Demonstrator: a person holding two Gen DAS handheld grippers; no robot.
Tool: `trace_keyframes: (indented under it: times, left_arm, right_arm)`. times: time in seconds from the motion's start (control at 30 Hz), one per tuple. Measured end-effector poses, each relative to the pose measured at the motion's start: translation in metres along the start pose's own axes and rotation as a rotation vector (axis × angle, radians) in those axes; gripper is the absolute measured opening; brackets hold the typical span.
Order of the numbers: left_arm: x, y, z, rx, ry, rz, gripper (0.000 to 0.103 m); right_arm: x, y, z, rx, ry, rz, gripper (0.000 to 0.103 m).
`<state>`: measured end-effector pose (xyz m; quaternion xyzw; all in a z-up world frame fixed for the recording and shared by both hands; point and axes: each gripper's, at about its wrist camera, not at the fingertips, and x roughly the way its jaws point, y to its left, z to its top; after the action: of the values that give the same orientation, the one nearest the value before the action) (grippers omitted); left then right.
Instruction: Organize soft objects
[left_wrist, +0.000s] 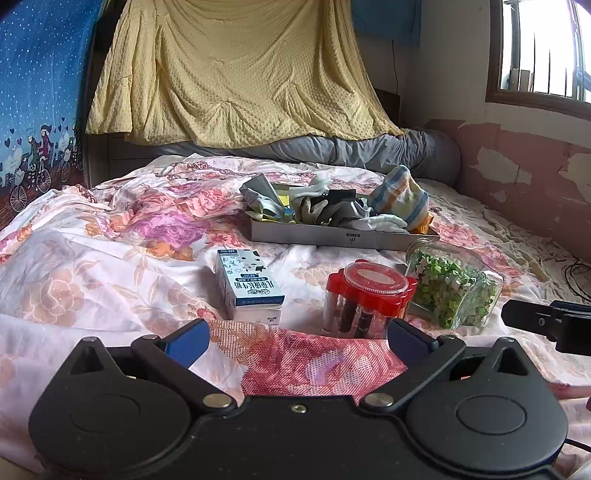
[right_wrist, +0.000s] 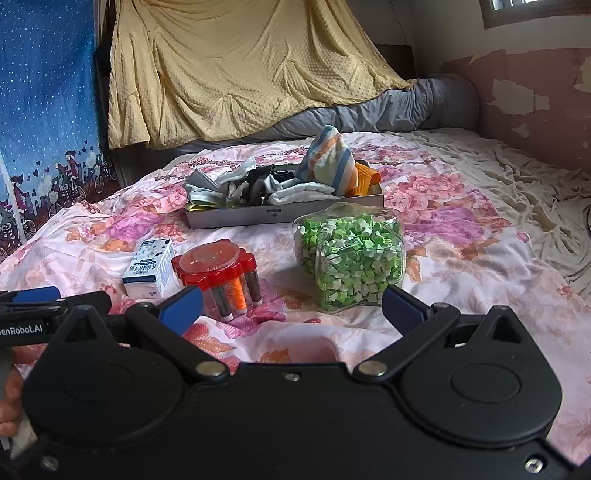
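Already the soft things lie heaped in the shallow grey tray (right_wrist: 258, 216) at the far side of the floral bedsheet (left_wrist: 92, 266): a striped cloth (right_wrist: 328, 162), an orange piece (right_wrist: 364, 181), pale socks (right_wrist: 299, 195) and darker, glove-like items (left_wrist: 314, 210) whose exact kind is hard to make out from this distance. Only hard goods sit on the sheet nearer the camera: a small milk carton (left_wrist: 247, 286), a red-lidded jar of tubes (left_wrist: 364, 299) and a glass jar of green paper stars (right_wrist: 351, 254), which lies tilted just beside the tray's near wall.

That layout fits two readings: the fabrics gathered into the tray, or the pile waiting to be sorted out of it. Whichever holds, any handling of the pile is best done by pinching one piece at a bunched fold near its top, lifting straight up so neighbours do not drag along, and keeping clear of the star jar, which looks ready to roll.

Both tongs are spread wide and hold nothing. The left gripper (left_wrist: 297, 341) hovers low over the sheet, facing the carton and the red-lidded jar. The right gripper (right_wrist: 293, 304) hovers before the star jar, touching nothing.
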<state>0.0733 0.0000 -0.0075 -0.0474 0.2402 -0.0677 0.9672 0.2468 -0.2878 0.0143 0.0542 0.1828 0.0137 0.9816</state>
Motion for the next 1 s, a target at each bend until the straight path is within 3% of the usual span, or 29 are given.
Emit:
trace_keyframes:
  times: [1.0]
  left_arm:
    - [-0.0006,0.0001,-0.0002,0.0,-0.001,-0.001,0.102]
  right_arm:
    - [0.0017,-0.0021,-0.0023,-0.003,0.007,0.0,0.103]
